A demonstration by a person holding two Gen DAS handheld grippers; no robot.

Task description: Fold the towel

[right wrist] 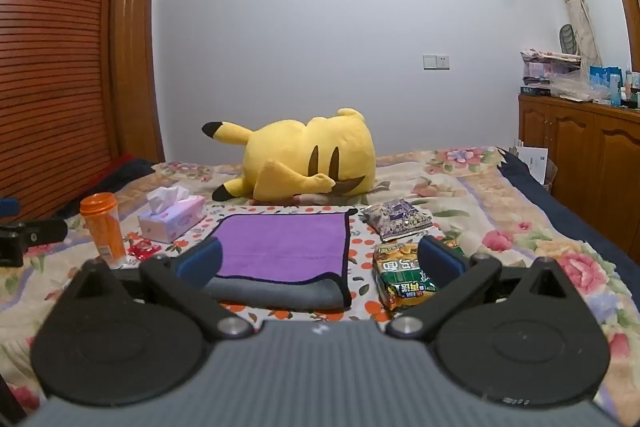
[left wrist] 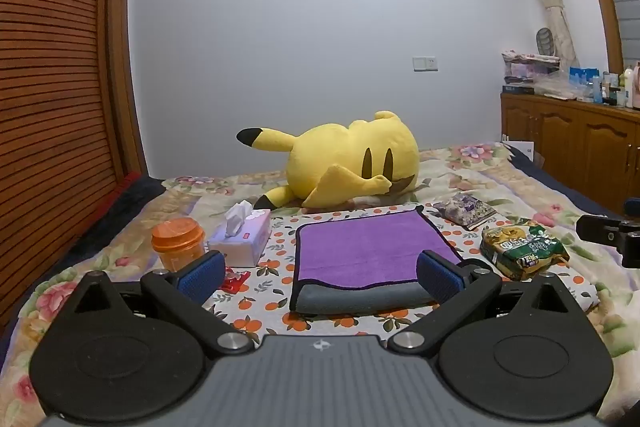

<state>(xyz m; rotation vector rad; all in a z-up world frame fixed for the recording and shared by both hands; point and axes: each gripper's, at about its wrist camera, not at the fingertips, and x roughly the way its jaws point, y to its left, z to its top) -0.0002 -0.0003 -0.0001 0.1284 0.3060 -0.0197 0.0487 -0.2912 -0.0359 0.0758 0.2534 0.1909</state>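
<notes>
A purple towel [left wrist: 366,251] with a dark border lies folded on an orange-print cloth [left wrist: 276,291] on the bed; its grey underside shows along the near fold. It also shows in the right wrist view [right wrist: 282,247]. My left gripper [left wrist: 320,277] is open and empty, its blue pads apart just before the towel's near edge. My right gripper [right wrist: 320,265] is open and empty, near the towel's near right corner. The right gripper's body shows at the right edge of the left wrist view [left wrist: 612,233].
A yellow plush toy [left wrist: 344,163] lies behind the towel. An orange jar [left wrist: 178,241], a tissue box [left wrist: 242,237] and a red wrapper [left wrist: 234,281] are left of it. A green snack bag [left wrist: 524,247] and a purple packet [left wrist: 466,209] are right. A wooden cabinet [left wrist: 580,143] stands right.
</notes>
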